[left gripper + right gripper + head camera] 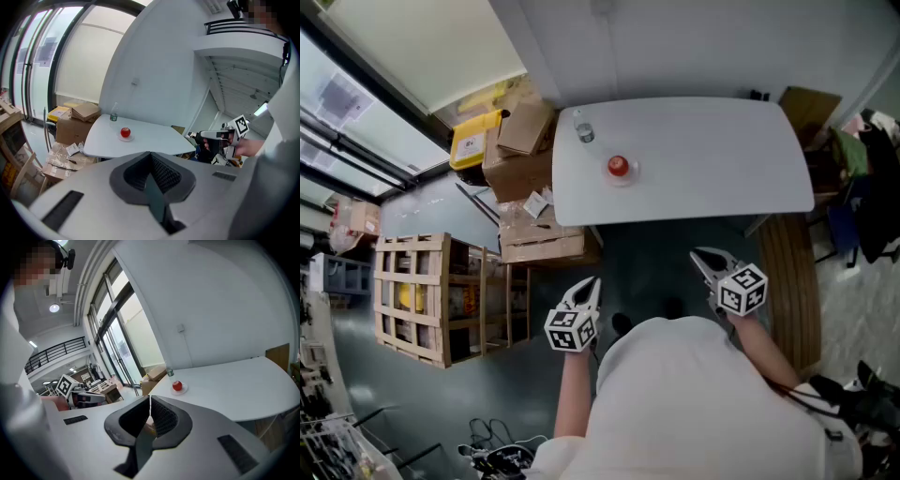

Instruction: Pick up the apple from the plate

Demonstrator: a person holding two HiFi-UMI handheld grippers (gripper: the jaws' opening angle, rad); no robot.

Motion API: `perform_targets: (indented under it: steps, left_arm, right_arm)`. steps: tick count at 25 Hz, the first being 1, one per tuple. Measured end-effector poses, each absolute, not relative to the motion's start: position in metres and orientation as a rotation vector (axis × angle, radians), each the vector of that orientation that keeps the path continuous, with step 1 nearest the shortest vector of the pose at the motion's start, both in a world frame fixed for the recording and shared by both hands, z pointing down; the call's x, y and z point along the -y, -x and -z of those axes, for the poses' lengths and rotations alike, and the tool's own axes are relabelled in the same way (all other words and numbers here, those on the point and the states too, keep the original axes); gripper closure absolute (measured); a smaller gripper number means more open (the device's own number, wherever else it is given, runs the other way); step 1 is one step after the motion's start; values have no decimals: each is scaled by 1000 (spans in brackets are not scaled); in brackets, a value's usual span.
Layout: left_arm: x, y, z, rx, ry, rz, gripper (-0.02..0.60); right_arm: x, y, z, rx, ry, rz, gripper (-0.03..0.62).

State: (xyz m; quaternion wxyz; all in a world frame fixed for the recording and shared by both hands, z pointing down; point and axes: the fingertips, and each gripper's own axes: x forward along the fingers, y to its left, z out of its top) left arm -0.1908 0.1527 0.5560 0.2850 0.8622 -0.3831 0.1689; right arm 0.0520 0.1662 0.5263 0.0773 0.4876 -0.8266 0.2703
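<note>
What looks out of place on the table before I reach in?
Nothing stands out. The apple sits on its plate, the bottle stands upright near it, and the table shows no spill.

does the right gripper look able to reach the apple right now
Probably not yet: the right gripper hangs shut, short of the table, with the apple farther in on its plate. Nothing blocks the way.

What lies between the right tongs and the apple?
Only bare table and floor separate the right tongs from the apple, seen in the head view.
</note>
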Motion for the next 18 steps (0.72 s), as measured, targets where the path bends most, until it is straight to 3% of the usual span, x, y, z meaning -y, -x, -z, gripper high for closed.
perform_targets:
  steps: [18]
  left_arm:
    - [-159, 175, -559, 1051, -2290, -479, 580]
  right_arm:
    - [-167, -70, -528, 2506, -1445, -862, 557]
